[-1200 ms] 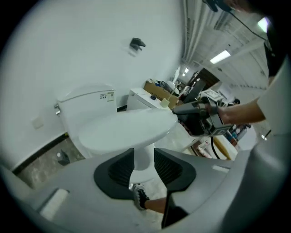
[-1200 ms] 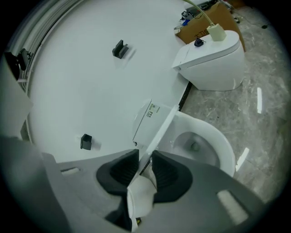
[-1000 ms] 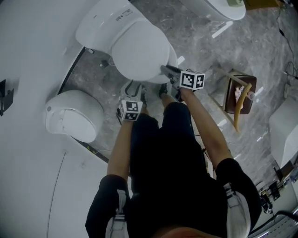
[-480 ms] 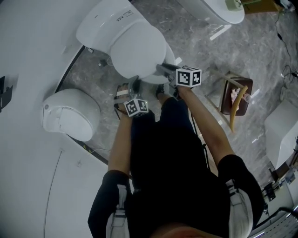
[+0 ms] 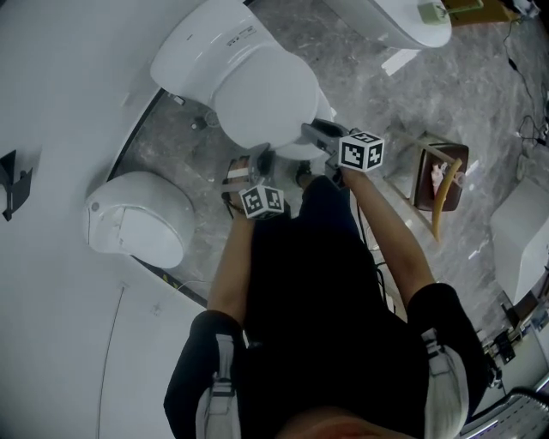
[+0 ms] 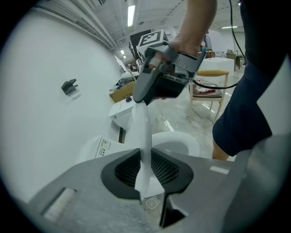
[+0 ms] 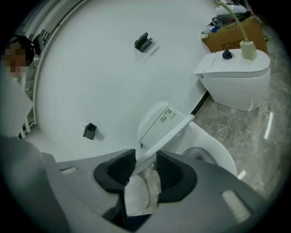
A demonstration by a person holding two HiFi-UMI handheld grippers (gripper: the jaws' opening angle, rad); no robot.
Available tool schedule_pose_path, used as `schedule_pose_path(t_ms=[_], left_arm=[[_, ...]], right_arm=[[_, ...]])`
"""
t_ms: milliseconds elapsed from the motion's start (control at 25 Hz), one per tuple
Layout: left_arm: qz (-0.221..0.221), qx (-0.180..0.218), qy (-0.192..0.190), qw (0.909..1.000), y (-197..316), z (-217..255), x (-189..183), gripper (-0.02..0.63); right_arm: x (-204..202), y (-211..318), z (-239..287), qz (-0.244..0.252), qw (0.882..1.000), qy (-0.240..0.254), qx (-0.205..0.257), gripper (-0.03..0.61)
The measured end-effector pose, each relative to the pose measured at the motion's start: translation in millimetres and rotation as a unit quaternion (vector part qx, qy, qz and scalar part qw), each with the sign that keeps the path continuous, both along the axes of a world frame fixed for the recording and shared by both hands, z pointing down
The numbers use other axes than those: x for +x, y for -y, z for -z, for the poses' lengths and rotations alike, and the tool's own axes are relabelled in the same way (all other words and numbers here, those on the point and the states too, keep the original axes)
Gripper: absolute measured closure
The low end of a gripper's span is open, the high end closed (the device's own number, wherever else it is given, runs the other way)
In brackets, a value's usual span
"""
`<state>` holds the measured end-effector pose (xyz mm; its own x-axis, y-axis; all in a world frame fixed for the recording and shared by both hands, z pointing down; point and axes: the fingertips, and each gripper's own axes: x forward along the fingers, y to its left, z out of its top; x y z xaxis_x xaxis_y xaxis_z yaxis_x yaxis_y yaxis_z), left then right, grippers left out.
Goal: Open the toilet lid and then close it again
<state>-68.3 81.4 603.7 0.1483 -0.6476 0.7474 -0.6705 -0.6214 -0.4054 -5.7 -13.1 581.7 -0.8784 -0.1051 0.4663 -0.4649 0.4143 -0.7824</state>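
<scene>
The white toilet lid (image 5: 266, 90) is tipped up a little off the seat (image 6: 178, 142). My left gripper (image 5: 262, 157) holds the lid's front rim. In the left gripper view the lid (image 6: 144, 132) stands edge-on between the pads of my left gripper (image 6: 146, 159), which press on it. These jaws have just closed in and then eased slightly. My right gripper (image 5: 310, 131) is at the rim's right side. In the right gripper view the lid (image 7: 169, 133) passes loosely between the jaws of my right gripper (image 7: 142, 164), which have just been opening. The right gripper (image 6: 139, 101) also shows in the left gripper view.
A curved white wall (image 5: 60, 103) runs along the left. A second toilet (image 5: 137, 214) stands to the left and a third (image 5: 395, 17) at the top. A wooden chair (image 5: 442, 176) is on the right. My legs stand close in front of the bowl.
The left gripper has rolled and closed onto the lid's front rim. Both grippers and the lid's front edge have come up a little.
</scene>
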Motion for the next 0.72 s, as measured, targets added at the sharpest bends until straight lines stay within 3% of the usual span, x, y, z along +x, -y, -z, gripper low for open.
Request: schedule_pose_path(t_ms=[440,600,720], left_arm=[[-0.014,0.014,-0.036,0.9991,20.8,19.6,-28.9,0.537],[-0.03,0.018,-0.048,0.9982,24.1,24.3,-38.8,0.537],[-0.044,0.022,-0.051,0.9975,27.8,28.6,-45.2,0.535]], right_arm=[[-27.4,24.2,20.0,-0.038,0.998,0.03,0.033,0.425],[-38.6,26.5,25.4,-0.037,0.997,0.017,0.07,0.411],[-42.9,32.5,30.5,-0.063,0.995,0.016,0.074,0.411]])
